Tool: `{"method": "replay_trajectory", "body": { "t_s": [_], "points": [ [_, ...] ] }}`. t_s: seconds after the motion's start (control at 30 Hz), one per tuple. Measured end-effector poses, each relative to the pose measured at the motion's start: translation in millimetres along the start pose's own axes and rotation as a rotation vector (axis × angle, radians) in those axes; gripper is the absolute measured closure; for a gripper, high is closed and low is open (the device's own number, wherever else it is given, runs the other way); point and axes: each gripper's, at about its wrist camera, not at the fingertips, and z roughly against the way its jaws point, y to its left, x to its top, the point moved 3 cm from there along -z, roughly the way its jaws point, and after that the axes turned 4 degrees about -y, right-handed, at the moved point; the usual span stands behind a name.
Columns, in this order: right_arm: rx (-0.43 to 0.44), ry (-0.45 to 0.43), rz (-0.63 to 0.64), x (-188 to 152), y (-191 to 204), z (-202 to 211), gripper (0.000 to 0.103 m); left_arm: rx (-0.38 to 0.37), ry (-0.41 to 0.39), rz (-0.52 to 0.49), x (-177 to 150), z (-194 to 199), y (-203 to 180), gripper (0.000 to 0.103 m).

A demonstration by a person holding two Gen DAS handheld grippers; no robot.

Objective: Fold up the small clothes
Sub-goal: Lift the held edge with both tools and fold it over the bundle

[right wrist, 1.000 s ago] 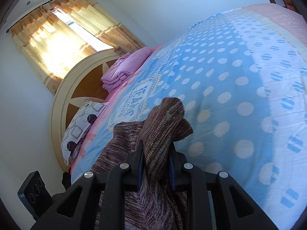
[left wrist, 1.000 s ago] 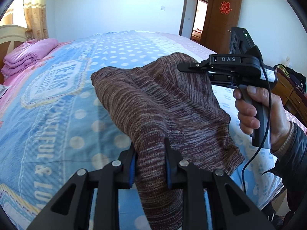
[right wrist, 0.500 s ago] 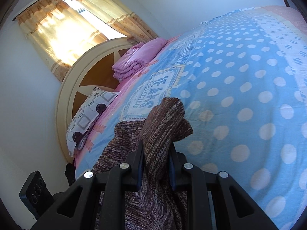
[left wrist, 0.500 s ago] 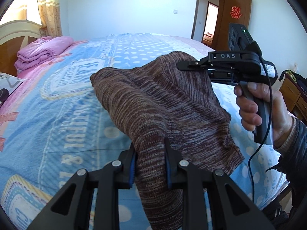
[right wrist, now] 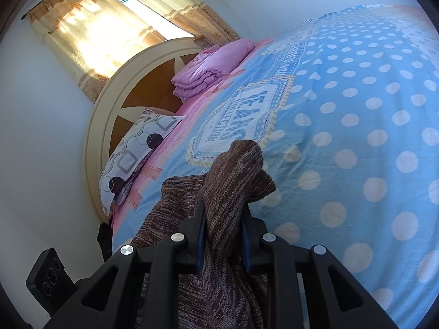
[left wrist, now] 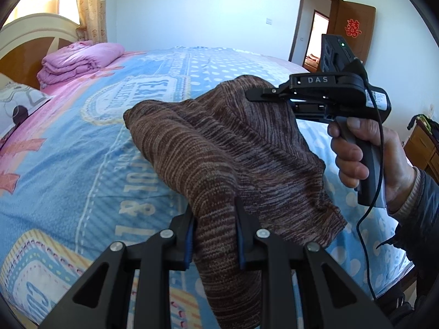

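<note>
Brown marled knit, a small garment point(left wrist: 225, 148), hangs between my two claws above the bed point(left wrist: 82, 164), lifted clear of the blue dotted bedspread near the edge closest to me. My left claw point(left wrist: 215, 235) is clamped on a bunched fold of it, the blue pads pressed into the cloth on both sides. My right claw point(right wrist: 223, 235) is clamped on another bunch, and from the left wrist camera I see it gripped in the person's hand point(left wrist: 356, 153) at the garment's far upper edge.

I judge I am carrying the piece over to spread it flat before the first fold. The risks from here come from the grips themselves. Each claw bites a thick wad rather than a clean hem, so when I lower the cloth it may land twisted or doubled, and any fold made on that would be crooked. The loose lower edge dangles nearest the bed's side; if I set down too close to that edge, the free part could slide off. The knit looks stretchy, so pulling the claws well apart to flatten it could drag a layer out of one grip. The black cable point(left wrist: 365, 219) under the right claw hangs near the cloth and could snag it.
</note>
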Motion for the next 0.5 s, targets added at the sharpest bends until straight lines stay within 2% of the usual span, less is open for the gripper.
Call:
{"method": "replay_trajectory", "body": {
  "t_s": [0.5],
  "points": [
    [0.041,0.063,0.024,-1,28,-50,0.081,0.047,0.001,0.055,-9,9,31,0.078]
  ]
}}
